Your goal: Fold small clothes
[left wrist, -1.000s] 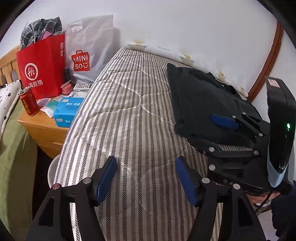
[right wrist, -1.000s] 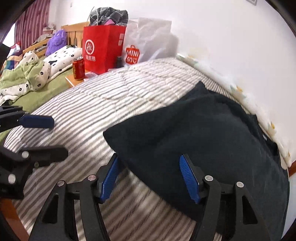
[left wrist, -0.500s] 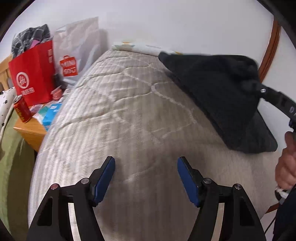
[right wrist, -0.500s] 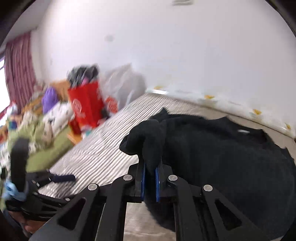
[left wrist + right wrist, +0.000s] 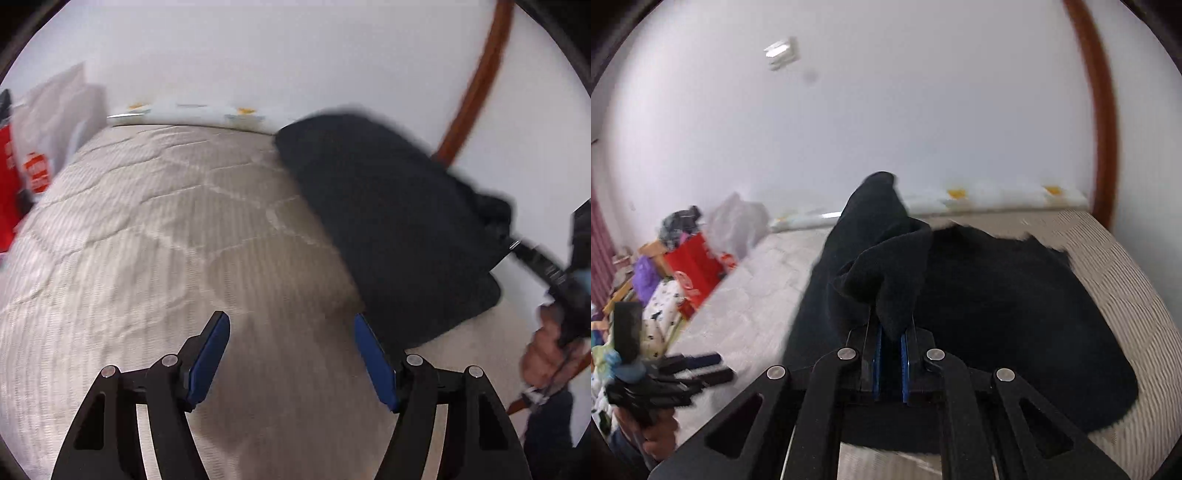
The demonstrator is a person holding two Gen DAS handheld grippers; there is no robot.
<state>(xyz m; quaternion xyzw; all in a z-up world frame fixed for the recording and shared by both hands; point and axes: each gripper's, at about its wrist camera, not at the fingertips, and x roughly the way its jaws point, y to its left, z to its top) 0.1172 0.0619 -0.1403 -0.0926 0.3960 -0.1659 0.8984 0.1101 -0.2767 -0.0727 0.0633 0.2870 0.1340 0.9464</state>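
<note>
**Right tongs lifted a corner of the dark garment, left tongs empty**

The right tongs (image 5: 889, 354) were clamped on a bunched corner of the dark garment (image 5: 1004, 295), blue pads pressed tight on the fabric, nothing else between them. The pinched part stood up off the bed (image 5: 753, 295) in a peaked fold; the rest of the garment lay spread flat on the striped quilted cover, toward the wall side and near the wooden bed frame (image 5: 1102, 110). In the left wrist view the same garment (image 5: 388, 221) showed as a dark sheet pulled up toward the right tongs' end at frame right, lower edge resting on the bed (image 5: 166, 240). A person's hand (image 5: 546, 350) gripped that tool's handle.

The left tongs (image 5: 291, 362) stood open over bare quilt, holding nothing; their right pad sat just beside the garment's near edge, whether touching I could not tell. From the right wrist view they appeared low left, apart from the garment.

Red bag (image 5: 694, 266) and white plastic bag (image 5: 738, 221) sat beyond the bed's far end. Both views motion-blurred.
</note>
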